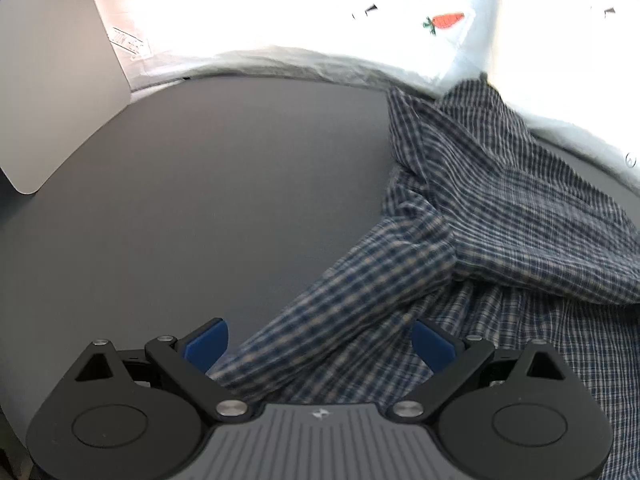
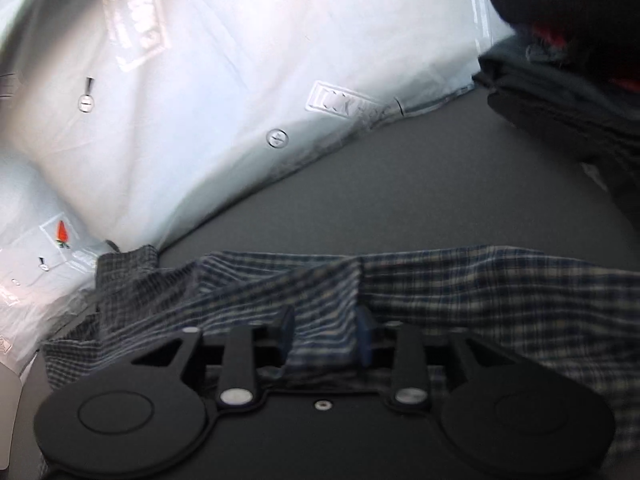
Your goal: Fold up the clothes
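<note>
Checked shirt bunched at the grey table's far edge
Both grippers spread: sleeve runs between left gripper, loose fold sits between right gripper

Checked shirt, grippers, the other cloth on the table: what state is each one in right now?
Checked shirt: crumpled, unfolded, on the grey table.
Left gripper: open, a sleeve lying between its blue pads, not pinched.
Right gripper: partly open, a fold of shirt between the pads; grip unclear.
White carrot-print cloth: spread out behind the shirt.
Dark clothes: heaped at the table's far right.
</note>
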The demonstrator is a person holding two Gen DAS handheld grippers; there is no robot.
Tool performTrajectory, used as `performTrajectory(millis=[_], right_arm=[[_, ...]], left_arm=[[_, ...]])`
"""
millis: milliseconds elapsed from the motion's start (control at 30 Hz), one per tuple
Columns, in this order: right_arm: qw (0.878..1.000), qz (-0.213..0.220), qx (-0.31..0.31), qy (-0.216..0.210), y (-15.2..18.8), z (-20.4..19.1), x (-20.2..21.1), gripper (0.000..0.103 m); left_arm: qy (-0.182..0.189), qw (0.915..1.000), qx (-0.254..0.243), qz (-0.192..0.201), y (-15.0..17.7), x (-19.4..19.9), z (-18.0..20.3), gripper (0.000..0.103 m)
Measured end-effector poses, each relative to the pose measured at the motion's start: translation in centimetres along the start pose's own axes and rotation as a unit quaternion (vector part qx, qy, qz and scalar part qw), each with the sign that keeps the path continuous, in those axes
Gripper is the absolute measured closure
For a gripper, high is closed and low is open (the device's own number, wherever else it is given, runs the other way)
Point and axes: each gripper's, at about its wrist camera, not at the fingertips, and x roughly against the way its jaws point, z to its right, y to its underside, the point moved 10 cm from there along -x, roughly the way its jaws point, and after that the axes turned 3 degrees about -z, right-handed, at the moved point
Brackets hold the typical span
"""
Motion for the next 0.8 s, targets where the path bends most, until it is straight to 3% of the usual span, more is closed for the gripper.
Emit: performTrajectory(millis=[100,200,233,333,400,600,800], right_arm=[[1.0,0.017,0.008,0.001,0.6,-1.8,2.3,0.058],[1.0,0.028,0.005,-0.012,2.2,-4.3,4.6,0.06],[0.999,0.032,0.003,-0.018,2.9,-5.3,5.3,0.062],[0.999,0.028,-0.002,-0.031,5.9,-8.3,6.7,0.087],[0.999,0.015,-0.016,-0.037,8.5,-10.3,7.3,0.096],[0.993,-0.043,-0.059,-0.088,17.9,-18.1,7.8,0.097],[0.975,-0.118,-0.109,-0.155,28.0,-25.9,7.6,0.097]], left_arm=[[0.001,0.9998,0.0,0.018,0.2,0.9,-2.2,0.005],[0.004,0.9997,0.007,0.024,0.7,1.7,-5.0,0.005],[0.006,0.9997,0.009,0.024,0.8,1.9,-6.0,0.005],[0.013,0.9998,0.006,0.017,1.4,2.1,-9.4,0.005],[0.016,0.9998,-0.004,0.009,1.8,2.2,-11.7,0.005],[0.025,0.9987,-0.035,-0.029,3.6,0.6,-18.0,0.005],[0.048,0.9922,-0.091,-0.071,6.5,-2.0,-21.5,0.005]])
